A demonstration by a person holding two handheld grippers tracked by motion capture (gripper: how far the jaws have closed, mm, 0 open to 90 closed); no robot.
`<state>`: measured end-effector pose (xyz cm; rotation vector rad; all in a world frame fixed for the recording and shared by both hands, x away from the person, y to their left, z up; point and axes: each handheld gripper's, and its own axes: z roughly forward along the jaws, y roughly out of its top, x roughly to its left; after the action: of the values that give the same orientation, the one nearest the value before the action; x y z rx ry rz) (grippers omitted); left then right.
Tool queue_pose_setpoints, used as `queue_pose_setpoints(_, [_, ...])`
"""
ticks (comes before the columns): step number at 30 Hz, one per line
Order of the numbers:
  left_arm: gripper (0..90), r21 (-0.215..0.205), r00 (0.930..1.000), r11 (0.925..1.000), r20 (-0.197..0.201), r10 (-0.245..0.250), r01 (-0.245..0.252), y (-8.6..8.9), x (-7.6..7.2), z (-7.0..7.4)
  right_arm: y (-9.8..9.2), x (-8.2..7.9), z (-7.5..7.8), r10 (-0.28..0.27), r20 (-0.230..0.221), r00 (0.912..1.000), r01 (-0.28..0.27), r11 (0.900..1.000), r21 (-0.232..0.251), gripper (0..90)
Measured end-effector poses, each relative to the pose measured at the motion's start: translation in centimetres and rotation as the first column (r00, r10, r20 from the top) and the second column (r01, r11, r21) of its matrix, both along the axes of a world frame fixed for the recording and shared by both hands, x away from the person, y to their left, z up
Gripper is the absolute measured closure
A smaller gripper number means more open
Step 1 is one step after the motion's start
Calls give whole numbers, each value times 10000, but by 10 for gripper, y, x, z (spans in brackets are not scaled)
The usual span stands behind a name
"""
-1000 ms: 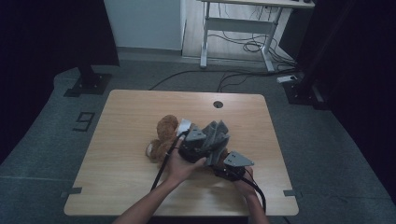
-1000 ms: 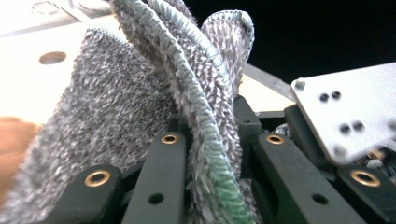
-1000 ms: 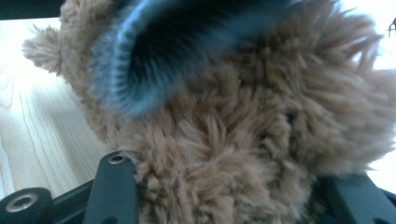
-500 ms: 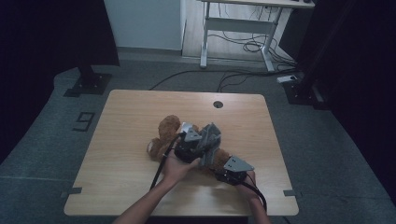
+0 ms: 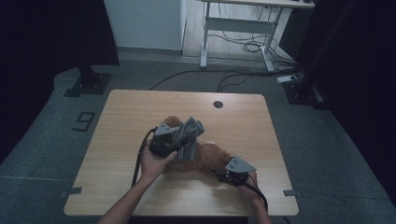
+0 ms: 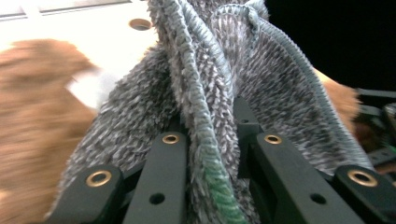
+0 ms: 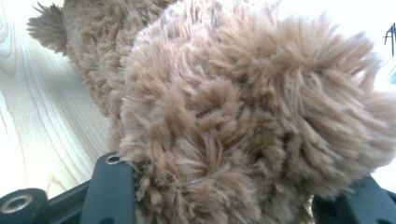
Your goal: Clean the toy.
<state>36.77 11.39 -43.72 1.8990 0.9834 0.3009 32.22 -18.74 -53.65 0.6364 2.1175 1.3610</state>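
Right gripper (image 5: 224, 173): sat lowest in the high view, right of centre near the bottom table edge. Jaws stood part-way apart, clamped on a thick tuft of brown plush that bulged between them in the right gripper view.

Brown plush toy (image 5: 208, 156): lay on its side at mid-frame, just above the right gripper; its fur (image 7: 243, 116) spread from the jaws toward the top of the right gripper view, with pale wood grain at the left.

Left gripper (image 5: 187, 135): sat left of centre in the high view, above the toy's middle. Jaws were pressed almost together, pinching a corded hem of the knit.

Grey knit garment (image 6: 219, 93): rose from the jaws to the top of the left gripper view, folded and bunched; in the high view it draped over the toy's upper half. A green stitched stretch showed low on the hem.

Table (image 5: 140, 107): light wood, with a round cable hole toward the upper centre edge.

Floor beyond: grey, with desk legs and loose cables at the top of the frame.

Handling note: judged to be dressing or undressing the toy. The right grip should anchor the body firmly while the left draws the knit steadily along the body; pulling by the hem alone risks stretching it or dragging the toy.
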Motion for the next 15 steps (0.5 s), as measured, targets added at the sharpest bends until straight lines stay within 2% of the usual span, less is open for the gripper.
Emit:
queue_pose_setpoints(3, [794,-119,9990,9992,-230,388,-391,15,4,-6,-4,0,0,0,20,10000,0,10000,24,443])
queue_pose_setpoints(11, [796,-303,9961,9975,-628,615,-635,38,-1,-26,-9,1,0,-63,140,9999,63,10000,-49,427])
queue_pose_setpoints(15, [793,-693,9953,9958,-801,548,-604,44,-4,-24,-10,1,0,-26,156,9999,26,10000,-39,420])
